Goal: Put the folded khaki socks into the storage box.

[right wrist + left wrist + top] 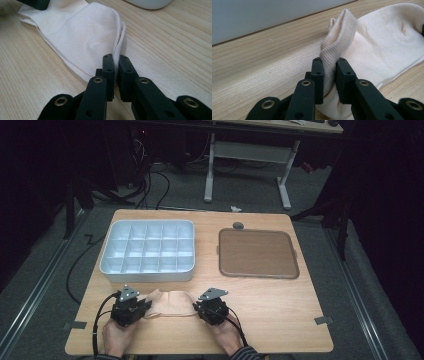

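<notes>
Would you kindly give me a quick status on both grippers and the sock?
Left gripper shut on sock's bunched end. Right gripper shut on its other end. Sock on table, nothing in the way.

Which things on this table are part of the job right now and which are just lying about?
In the job:
- cream sock, pinched at both ends
- left tongs, shut on it
- right tongs, shut on it

Lying about:
- white divided tray
- brown board
- small grey disc
</notes>
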A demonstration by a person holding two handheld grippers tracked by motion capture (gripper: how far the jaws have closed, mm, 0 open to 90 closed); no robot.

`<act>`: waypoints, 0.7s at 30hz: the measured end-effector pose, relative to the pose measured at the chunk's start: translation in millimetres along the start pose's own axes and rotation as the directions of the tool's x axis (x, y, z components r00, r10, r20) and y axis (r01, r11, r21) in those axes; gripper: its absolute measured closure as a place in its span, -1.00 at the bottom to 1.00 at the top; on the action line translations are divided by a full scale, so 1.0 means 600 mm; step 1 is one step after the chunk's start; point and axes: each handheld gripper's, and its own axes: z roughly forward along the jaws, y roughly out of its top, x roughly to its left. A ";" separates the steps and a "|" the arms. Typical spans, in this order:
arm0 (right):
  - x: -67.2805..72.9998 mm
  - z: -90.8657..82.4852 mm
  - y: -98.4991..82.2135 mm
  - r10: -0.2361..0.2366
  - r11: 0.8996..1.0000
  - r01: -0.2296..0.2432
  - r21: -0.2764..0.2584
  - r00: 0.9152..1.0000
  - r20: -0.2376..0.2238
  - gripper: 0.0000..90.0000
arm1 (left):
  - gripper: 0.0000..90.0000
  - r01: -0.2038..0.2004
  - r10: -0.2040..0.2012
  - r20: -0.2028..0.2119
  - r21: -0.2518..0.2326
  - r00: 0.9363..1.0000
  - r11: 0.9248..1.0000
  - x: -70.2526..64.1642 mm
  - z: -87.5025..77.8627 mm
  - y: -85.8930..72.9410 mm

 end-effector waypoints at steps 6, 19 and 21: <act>-0.002 -0.004 -0.003 0.007 1.000 -0.007 -0.015 1.000 -0.001 0.92 | 0.76 0.030 -0.030 0.037 -0.010 0.999 0.999 0.004 0.000 -0.001; -0.010 -0.025 -0.004 0.022 0.998 -0.022 -0.052 1.000 -0.003 0.93 | 0.77 0.055 -0.048 0.113 -0.059 0.992 0.997 -0.003 -0.016 0.008; -0.014 -0.031 -0.005 0.021 0.998 -0.022 -0.063 1.000 -0.003 0.93 | 0.77 0.039 -0.031 0.114 -0.066 0.993 0.997 -0.010 -0.016 0.015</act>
